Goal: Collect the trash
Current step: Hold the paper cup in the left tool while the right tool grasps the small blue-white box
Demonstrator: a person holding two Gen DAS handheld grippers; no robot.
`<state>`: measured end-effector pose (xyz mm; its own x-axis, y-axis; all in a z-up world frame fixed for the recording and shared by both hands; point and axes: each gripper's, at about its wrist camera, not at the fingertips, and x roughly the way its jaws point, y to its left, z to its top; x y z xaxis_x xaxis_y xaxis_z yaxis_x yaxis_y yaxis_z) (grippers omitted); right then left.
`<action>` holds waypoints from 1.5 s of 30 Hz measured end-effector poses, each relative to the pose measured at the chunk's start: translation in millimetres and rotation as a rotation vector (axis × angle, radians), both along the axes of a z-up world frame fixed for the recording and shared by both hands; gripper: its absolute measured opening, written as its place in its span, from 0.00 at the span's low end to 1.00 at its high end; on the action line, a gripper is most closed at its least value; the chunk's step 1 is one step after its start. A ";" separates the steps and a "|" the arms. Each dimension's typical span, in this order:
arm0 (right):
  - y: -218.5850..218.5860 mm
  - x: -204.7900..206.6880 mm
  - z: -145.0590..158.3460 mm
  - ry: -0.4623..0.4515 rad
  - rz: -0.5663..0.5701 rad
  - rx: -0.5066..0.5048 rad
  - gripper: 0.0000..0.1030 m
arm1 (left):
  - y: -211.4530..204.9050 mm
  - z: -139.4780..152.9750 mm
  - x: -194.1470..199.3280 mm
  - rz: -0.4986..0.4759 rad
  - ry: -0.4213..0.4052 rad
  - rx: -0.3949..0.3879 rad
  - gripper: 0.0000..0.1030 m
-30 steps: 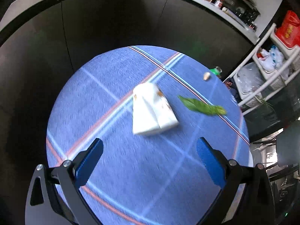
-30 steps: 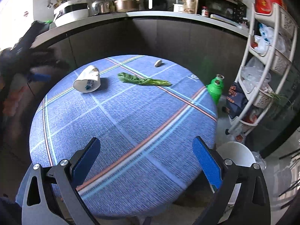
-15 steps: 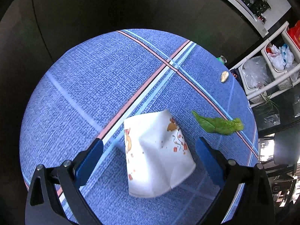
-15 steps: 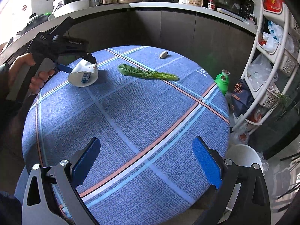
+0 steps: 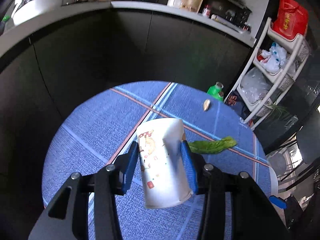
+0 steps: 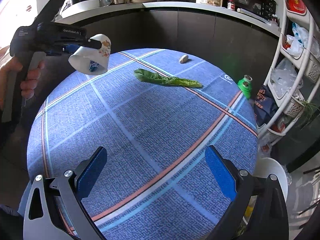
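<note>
My left gripper point(image 5: 161, 160) is shut on a crumpled white paper cup point(image 5: 163, 166) with printed pictures and holds it above the round blue plaid table point(image 5: 96, 132). In the right wrist view the cup point(image 6: 92, 60) hangs in the left gripper point(image 6: 88, 46) over the table's far left edge. A green leaf point(image 6: 168, 79) lies on the far part of the table; it also shows in the left wrist view point(image 5: 212, 145). A small beige shell-like scrap point(image 6: 183, 58) lies near the far edge. My right gripper point(image 6: 156, 174) is open and empty above the near side of the table point(image 6: 152, 124).
A green bottle point(image 6: 245, 85) stands on the floor beyond the table's right edge. A white shelf rack point(image 6: 290, 60) with bags stands at the right. A white bin point(image 6: 270, 172) sits on the floor at the lower right. A dark counter point(image 6: 160, 24) with appliances curves behind.
My left gripper has shut on the paper cup and lifted it off the table. The right gripper has stayed open and barely moved.
</note>
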<state>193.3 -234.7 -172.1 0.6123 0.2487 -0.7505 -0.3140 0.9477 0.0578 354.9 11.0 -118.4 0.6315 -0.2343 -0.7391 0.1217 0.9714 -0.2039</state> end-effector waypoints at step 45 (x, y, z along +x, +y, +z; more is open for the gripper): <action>157.0 92.0 -30.6 0.104 0.421 -0.100 0.39 | 99.9 2.0 -107.8 0.101 0.049 -0.050 0.43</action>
<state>285.3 -77.7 -202.7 0.3930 0.3829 -0.8360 -0.6712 0.7409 0.0238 247.1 110.9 -116.4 0.6175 -0.2092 -0.7583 0.0129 0.9666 -0.2561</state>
